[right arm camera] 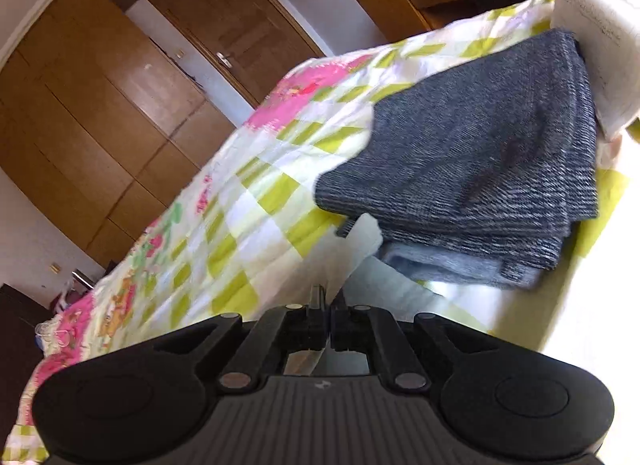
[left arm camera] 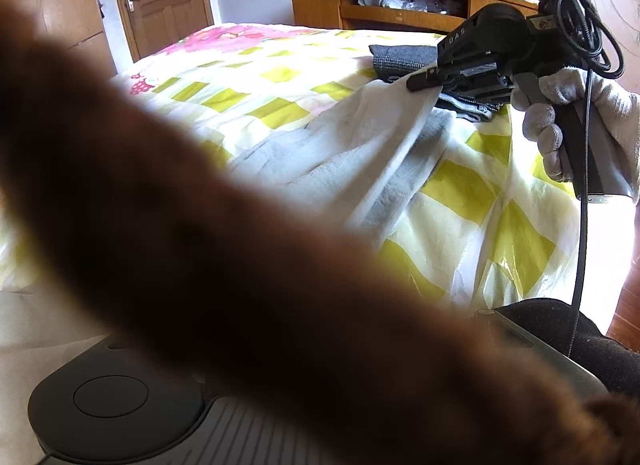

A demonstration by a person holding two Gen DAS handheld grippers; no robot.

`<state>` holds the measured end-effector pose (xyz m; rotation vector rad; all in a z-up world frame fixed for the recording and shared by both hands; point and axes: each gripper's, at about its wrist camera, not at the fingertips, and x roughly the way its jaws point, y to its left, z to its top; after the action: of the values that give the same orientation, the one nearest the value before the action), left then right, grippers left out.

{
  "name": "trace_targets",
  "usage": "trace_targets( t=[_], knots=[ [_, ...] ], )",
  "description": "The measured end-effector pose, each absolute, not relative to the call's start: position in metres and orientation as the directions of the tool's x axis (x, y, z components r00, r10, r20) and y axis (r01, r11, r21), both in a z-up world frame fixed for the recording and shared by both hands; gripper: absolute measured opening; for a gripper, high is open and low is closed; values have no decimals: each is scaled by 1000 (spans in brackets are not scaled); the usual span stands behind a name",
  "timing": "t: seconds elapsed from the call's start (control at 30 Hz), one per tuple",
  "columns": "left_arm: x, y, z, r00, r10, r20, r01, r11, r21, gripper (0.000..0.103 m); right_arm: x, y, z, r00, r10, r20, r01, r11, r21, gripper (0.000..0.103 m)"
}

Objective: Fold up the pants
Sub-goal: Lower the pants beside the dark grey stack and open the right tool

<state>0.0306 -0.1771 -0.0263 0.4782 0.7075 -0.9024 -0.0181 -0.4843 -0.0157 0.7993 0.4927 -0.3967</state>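
Your right claw [left arm camera: 424, 83] is pinched tight on one edge of the soft light grey and white pants [left arm camera: 360, 157], lifting that edge off the bed with the yellow-green and white checked quilt [left arm camera: 248, 81]. The rest of the pants lie spread on the quilt, near a folded pile of dark grey knit clothes [right arm camera: 480, 169]. A blurry brown shape [left arm camera: 200, 225] hides your left claw, so I cannot tell how it stands.
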Motion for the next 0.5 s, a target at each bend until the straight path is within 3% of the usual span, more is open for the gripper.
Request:
trace_targets(
  t=[0.07, 0.2, 0.5],
  knots=[
    [28, -178, -28, 421, -539, -730, 839, 536, 88, 58, -23, -486, -25, 782, -164, -601, 561, 605, 565, 29],
    [21, -178, -30, 404, -550, -731, 852, 517, 82, 58, -53, -483, -29, 787, -160, -596, 569, 560, 602, 44],
    [21, -175, -29, 415, -551, -724, 845, 528, 83, 58, -51, -483, -37, 812, -55, -580, 534, 470, 703, 53]
  ],
)
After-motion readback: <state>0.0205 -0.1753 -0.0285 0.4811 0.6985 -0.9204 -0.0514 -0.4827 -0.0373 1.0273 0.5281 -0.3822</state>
